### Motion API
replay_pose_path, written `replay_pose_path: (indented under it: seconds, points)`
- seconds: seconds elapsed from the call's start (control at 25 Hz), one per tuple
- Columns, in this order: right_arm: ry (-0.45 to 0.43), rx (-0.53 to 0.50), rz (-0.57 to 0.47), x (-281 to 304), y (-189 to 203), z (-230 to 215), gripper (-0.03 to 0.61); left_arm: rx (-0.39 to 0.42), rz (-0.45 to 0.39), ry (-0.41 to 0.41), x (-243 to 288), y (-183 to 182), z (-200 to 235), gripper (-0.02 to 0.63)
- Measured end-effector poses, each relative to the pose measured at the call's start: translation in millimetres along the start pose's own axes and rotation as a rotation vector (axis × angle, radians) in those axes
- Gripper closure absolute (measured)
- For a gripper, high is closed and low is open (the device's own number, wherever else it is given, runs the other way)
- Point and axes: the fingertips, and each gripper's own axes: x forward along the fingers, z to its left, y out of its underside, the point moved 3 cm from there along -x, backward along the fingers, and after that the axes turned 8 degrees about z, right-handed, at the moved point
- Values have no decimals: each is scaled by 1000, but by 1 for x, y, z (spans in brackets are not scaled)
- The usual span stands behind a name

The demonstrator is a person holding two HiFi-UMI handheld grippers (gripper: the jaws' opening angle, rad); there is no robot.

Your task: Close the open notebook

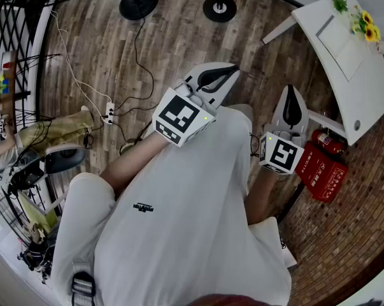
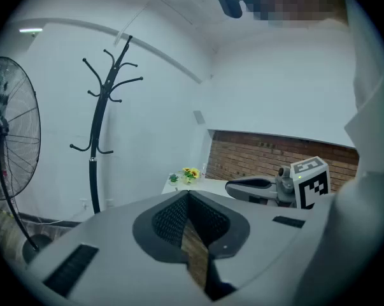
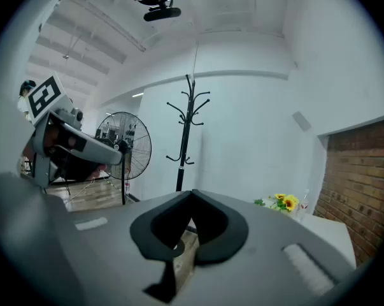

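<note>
A pale flat rectangle [image 1: 342, 45], probably the notebook, lies on the white table [image 1: 370, 101] at the upper right of the head view; too small to tell whether it is open. Both grippers hang over the wooden floor, well short of the table. My left gripper [image 1: 235, 69] is shut and empty, its jaws meeting at the tip [image 2: 189, 194]. My right gripper [image 1: 290, 89] is also shut with nothing in it [image 3: 192, 192]. Each gripper view shows the other gripper off to one side.
Yellow flowers [image 1: 367, 25] stand at the table's far corner. A red fire-extinguisher box [image 1: 322, 164] sits on the floor by the table. A coat stand [image 2: 102, 126] and a pedestal fan [image 2: 7, 132] stand by the wall. Cables and a power strip [image 1: 108, 112] cross the floor on the left.
</note>
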Motion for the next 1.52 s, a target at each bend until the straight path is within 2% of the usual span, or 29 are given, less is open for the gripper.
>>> replay_pose_path:
  seconds: [0.12,0.28,0.56,0.68,0.8,0.88,1.0,1.04,1.2,1.4,1.52]
  points:
    - [-17,21,-41,-23,3,-6,566,20,-5,-18,4,7,-25,604]
    - [-20,34,-38,-74,12,-24,566,76,14,-19,12,18,-76,604]
    - [-33,163,-13,-181,67,-62,566,121,34,-42,18,40,-182,604]
    - [-42,233,-17,-205,88,-75,566,105,52,-19,25,53,-217,604]
    - [-19,201,-10,-221,95,-89,566,115,61,25,33,56,-244,604]
    - [-50,191,-2,-231,98,-96,566,117,57,40,37,55,-257,604]
    - [-180,190,-5,-248,100,-93,568,113,34,25,38,52,-266,604]
    - [-191,173,-10,-253,101,-94,568,106,25,21,39,52,-269,604]
    - [-120,96,-29,-254,99,-99,566,102,49,33,45,64,-280,604]
    - [-84,82,-72,-247,94,-99,566,86,41,38,53,58,-278,604]
    - [-99,90,-58,-237,92,-101,566,50,35,22,59,58,-270,604]
